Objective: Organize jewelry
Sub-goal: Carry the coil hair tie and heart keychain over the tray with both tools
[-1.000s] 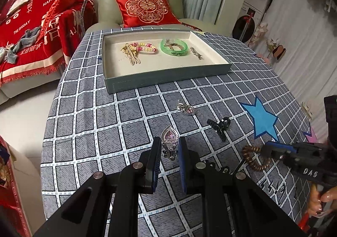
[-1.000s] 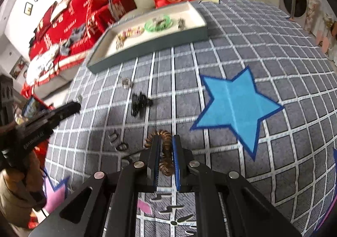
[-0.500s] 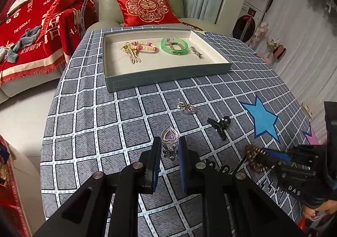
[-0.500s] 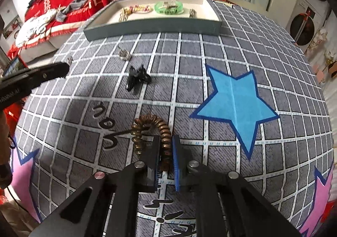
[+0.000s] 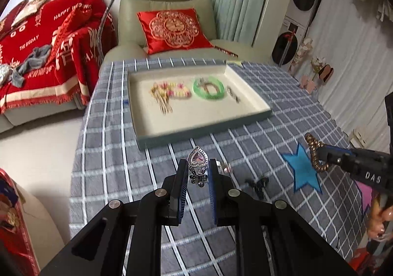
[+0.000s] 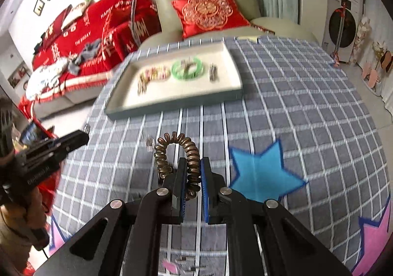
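Now both grippers tilt downward above the bench (image 5: 110, 158): left gripper (image 5: 198, 171) pinches one heart-stone hair clip (image 5: 197, 165), right gripper (image 6: 192, 172) clamps one bronze coil hair tie (image 6: 189, 153); the tray (image 5: 152, 137) holds one green bangle (image 5: 208, 88).

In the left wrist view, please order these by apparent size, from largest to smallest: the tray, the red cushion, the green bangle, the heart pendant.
1. tray
2. red cushion
3. green bangle
4. heart pendant: looks only slightly smaller than the bangle, and it is much nearer the camera, so this order is unsure.

Even, bright indoor light, no hard shadows. Motion blur on tray (image 5: 147, 137) and tablecloth (image 6: 307, 94); claws sharp. Heavy fisheye bending, dark corner vignette.
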Action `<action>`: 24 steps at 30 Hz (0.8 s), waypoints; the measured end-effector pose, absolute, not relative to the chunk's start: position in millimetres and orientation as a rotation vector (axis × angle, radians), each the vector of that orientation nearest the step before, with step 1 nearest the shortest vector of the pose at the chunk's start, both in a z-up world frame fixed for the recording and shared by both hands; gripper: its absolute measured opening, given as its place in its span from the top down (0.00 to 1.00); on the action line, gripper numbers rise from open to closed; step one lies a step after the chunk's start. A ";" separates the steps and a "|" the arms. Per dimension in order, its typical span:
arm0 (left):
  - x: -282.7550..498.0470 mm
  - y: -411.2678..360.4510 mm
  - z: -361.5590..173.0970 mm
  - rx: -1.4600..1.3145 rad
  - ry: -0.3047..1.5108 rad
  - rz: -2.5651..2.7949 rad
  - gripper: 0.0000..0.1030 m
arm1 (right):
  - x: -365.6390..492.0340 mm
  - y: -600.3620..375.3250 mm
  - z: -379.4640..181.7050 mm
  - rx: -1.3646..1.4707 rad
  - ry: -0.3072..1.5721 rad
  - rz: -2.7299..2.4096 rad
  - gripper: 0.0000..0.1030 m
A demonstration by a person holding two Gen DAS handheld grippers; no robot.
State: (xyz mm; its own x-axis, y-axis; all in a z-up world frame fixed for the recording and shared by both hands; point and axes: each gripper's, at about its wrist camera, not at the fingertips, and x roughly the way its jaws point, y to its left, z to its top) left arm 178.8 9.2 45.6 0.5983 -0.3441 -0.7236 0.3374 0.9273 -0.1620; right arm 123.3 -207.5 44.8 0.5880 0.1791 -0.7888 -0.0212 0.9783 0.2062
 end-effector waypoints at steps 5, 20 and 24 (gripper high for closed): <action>202.6 10.4 67.2 -0.022 0.797 -0.387 0.70 | 154.7 -209.7 67.9 0.188 0.912 0.118 0.89; 286.9 3.4 77.1 -0.087 0.778 -0.312 0.70 | 257.0 -205.8 81.6 0.234 0.926 0.110 0.89; 309.9 -0.3 66.7 -0.086 0.784 -0.284 0.70 | 280.0 -205.7 64.5 0.233 0.953 0.091 0.89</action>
State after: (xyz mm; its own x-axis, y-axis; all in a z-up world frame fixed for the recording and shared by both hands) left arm 309.9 -0.3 66.7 0.6723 -0.2836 -0.6837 0.2199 0.9585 -0.1814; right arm 280.0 -205.7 64.5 0.5774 0.1799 -0.7964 0.0251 0.9711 0.2375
